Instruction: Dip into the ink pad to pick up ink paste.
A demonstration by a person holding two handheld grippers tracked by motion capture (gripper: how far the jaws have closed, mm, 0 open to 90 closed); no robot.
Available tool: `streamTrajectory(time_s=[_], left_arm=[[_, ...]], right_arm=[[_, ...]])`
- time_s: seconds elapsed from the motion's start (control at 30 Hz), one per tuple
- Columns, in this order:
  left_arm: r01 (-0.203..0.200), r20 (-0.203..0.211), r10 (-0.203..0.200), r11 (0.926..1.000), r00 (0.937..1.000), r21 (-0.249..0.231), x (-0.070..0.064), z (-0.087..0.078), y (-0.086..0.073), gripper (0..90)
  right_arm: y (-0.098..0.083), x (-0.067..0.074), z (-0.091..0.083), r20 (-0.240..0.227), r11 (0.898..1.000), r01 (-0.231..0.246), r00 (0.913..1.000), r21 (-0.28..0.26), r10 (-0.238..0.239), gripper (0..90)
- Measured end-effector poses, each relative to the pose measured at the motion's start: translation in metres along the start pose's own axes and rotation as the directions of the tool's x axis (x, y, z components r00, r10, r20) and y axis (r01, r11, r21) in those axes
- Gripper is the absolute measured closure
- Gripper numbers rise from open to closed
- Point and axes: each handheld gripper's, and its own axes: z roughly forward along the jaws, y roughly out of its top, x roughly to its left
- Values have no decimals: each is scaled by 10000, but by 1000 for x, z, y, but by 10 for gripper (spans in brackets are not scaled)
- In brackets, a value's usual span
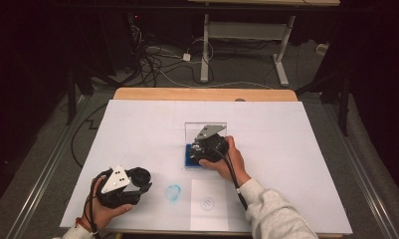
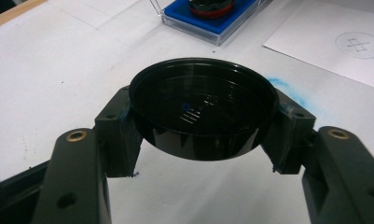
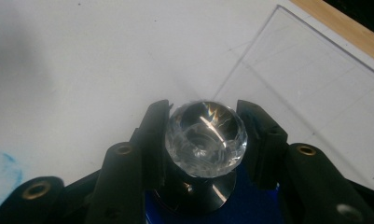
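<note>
While the left tongs [image 2: 201, 140] clasp a black lid [image 2: 202, 108], the right tongs [image 3: 204, 135] clamp a clear faceted knob [image 3: 206, 137].

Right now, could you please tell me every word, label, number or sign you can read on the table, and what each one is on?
No words, brands or numbers can be read.
Paper sheet: a printed circle with crossed lines inside, a mark and not lettering.
Black cap in the left jaws: faint short lines and a small blue ring at its middle, too small to read.
Blue smear on the table: a stain, no text.
</note>
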Motion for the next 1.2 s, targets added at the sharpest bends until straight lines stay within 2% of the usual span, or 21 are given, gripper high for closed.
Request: streamTrajectory(time_s=[0.17,0.23,0.43,0.6,0.77,0.97,1.2], left_arm=[[8,15,-8,10000,10000,-29,-1,1,1,371],[-3,36,3,10000,10000,-25,-2,1,2,371],[-50,61,50,10000,10000,12,-3,2,2,371],[-64,78,64,10000,9999,1,-2,1,1,371],[-92,158,93,9999,9998,-53,-2,1,2,371],[-146,69,148,9998,9999,-157,-3,2,3,371],[-131,74,132,9998,9999,-142,-3,1,2,371]], right_arm=[[-2,3,1,188,9999,-54,9998,-119,56,574],[-4,2,0,160,9992,-315,9994,-242,318,573],[-5,2,-1,197,9987,-479,9986,-180,483,572],[-3,1,1,160,9986,-495,9986,-163,498,572],[-3,4,2,329,9993,-367,9988,-113,371,572],[-7,5,1,382,9984,-433,9983,-358,447,571],[-7,7,1,488,9991,-321,9982,-267,333,571]])
